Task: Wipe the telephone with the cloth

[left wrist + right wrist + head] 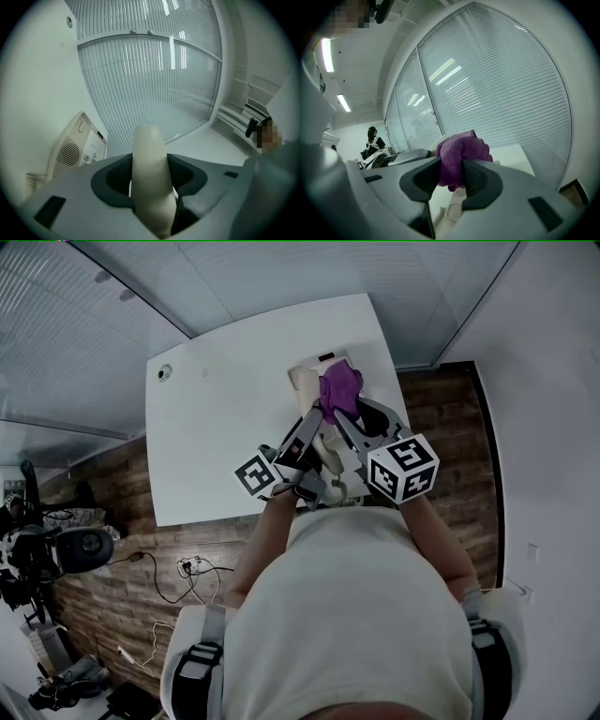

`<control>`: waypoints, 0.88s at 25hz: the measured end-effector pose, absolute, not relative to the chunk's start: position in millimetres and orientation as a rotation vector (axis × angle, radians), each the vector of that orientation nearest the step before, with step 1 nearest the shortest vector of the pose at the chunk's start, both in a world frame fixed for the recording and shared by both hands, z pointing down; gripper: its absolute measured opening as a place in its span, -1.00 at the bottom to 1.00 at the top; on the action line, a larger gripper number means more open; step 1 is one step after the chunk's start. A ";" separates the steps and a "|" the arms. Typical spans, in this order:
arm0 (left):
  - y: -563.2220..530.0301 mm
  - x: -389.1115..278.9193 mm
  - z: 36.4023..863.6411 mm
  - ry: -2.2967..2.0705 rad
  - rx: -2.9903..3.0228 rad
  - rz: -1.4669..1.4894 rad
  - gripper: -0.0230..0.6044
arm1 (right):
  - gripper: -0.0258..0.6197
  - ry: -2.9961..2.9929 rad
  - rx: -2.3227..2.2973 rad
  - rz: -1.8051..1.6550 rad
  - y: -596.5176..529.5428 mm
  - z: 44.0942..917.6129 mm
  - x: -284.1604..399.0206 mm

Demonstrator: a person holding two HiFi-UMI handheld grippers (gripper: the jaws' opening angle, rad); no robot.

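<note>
Left gripper (pixel 150 182) has its jaws clamped on the cream handset (pixel 148 145), which stands straight up between the pads, lifted clear of the telephone base (pixel 77 146). That base sits low and to the left in this view, speaker grille and buttons facing us. Only here can those buttons be seen.

Over to the right gripper (pixel 452 182): jaws closed on the bunched purple cloth (pixel 462 152), and a cream ribbed piece peeks out just beneath it. This view alone catches a person (pixel 372 138) standing far off by the glass wall.

From the head view it all lines up: the base (pixel 307 377) is at the far right part of the white table (pixel 216 427), with the cloth (pixel 339 390) right against its near side, covering part of it. The handset (pixel 328 452) hangs just nearer than the base, between the two marker cubes. Whether the cloth actually presses on the handset, no view settles.
</note>
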State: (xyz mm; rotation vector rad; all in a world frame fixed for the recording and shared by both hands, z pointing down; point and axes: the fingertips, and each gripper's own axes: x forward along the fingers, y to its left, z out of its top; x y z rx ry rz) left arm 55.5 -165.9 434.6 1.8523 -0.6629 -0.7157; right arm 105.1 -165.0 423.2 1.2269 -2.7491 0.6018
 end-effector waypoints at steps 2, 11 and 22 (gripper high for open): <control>-166.9 54.0 434.9 -0.665 1.851 -0.721 -0.19 | -0.50 -2.763 1.192 0.614 -160.5 425.0 101.9; -175.7 52.3 425.2 -0.653 1.866 -0.711 -0.19 | -0.51 -2.820 1.055 0.664 -152.5 423.9 92.0; -180.8 53.7 422.1 -0.619 1.874 -0.709 -0.19 | -0.51 -2.803 0.882 0.643 -146.1 432.7 81.8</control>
